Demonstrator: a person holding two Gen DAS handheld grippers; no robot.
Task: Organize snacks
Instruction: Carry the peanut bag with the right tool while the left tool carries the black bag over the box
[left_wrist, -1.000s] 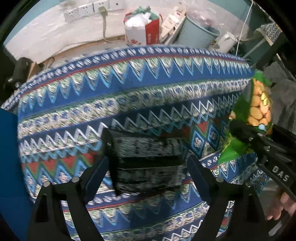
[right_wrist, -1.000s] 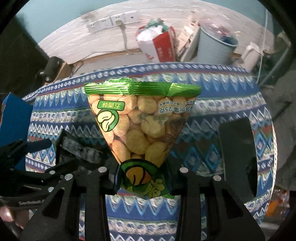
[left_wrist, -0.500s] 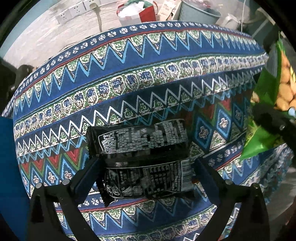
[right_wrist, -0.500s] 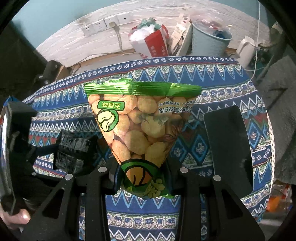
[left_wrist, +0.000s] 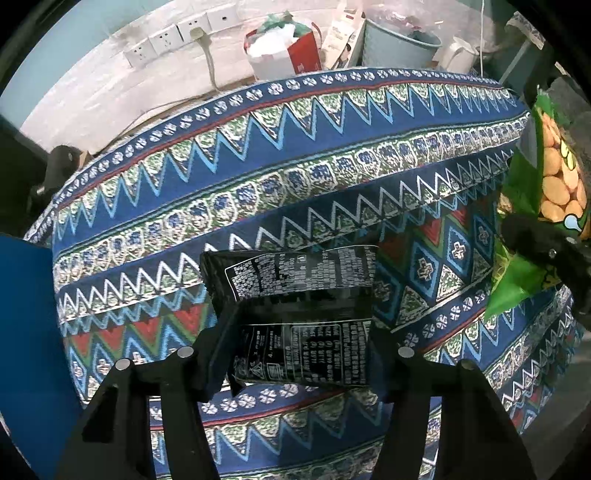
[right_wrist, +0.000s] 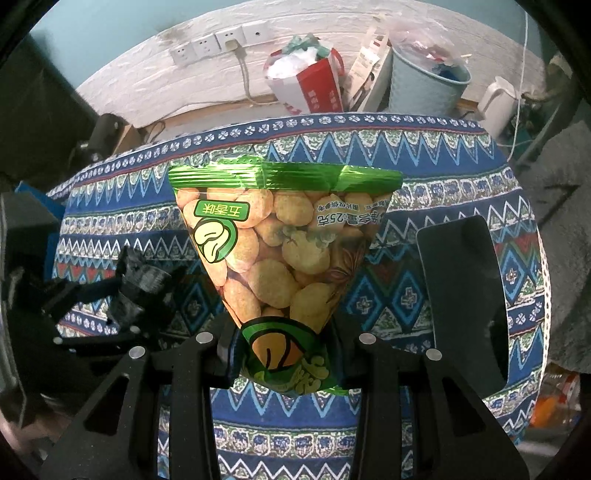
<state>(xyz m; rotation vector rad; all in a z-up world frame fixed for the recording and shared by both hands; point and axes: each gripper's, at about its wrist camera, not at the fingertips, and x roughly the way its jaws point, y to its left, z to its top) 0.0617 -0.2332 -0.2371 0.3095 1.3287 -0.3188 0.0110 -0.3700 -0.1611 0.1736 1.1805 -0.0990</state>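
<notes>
My left tool (left_wrist: 295, 339) has just been closing on the black snack packet (left_wrist: 295, 317), which lies on the patterned cloth (left_wrist: 295, 155) of the worktop; its fingers now press the packet's two sides. My right tool (right_wrist: 286, 345) is clenched on the lower end of the green peanut bag (right_wrist: 284, 251) and holds it above the cloth, to the right of the black packet. A flat black tray (right_wrist: 461, 295) rests on the cloth farther to the right.
</notes>
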